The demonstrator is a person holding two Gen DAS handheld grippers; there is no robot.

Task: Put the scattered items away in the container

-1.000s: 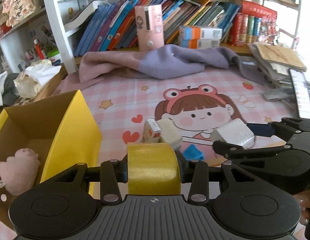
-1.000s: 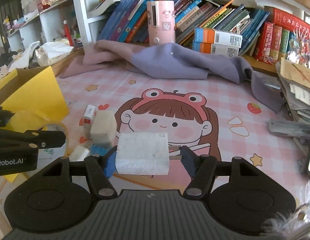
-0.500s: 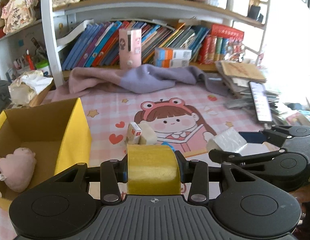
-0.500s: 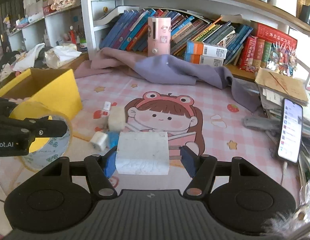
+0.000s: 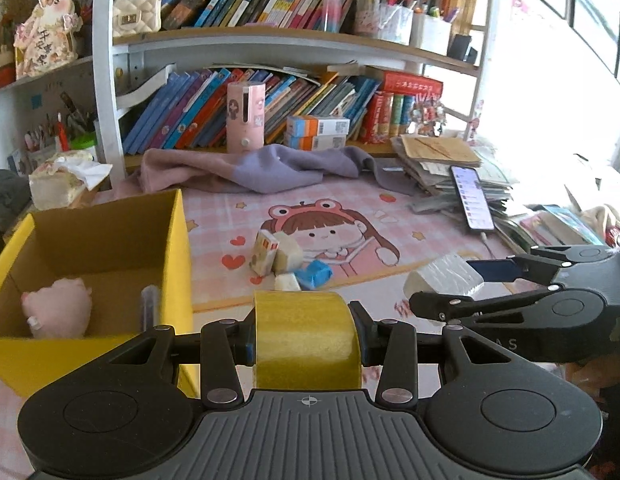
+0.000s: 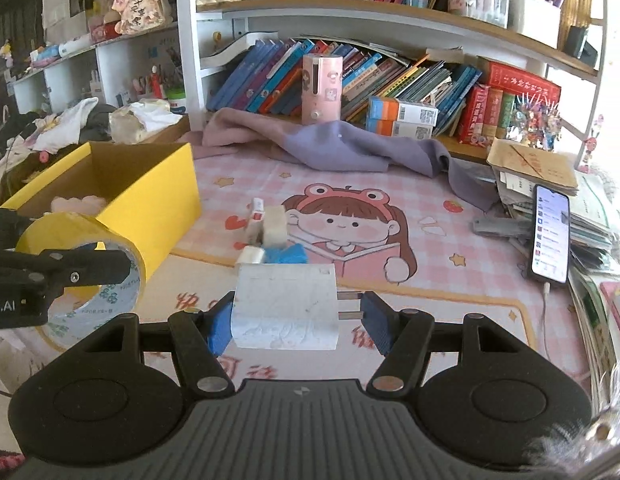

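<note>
- Left hand-held gripper (image 5: 306,336) clamps yellow tape roll (image 5: 306,332), lower centre.
- Right hand-held gripper (image 6: 298,312) clamps white charger (image 6: 284,306), lower centre.
- Carry step; next, likely release over yellow box (image 5: 178,240), left of frame.

My left gripper (image 5: 306,334) is held level above the surface, its two black fingers clamped on a roll of yellow tape (image 5: 306,336). My right gripper (image 6: 296,312) sits just beside it on the right, also raised, its blue finger pads (image 6: 220,326) pressed against a white charger plug (image 6: 284,306) on either side.
</note>
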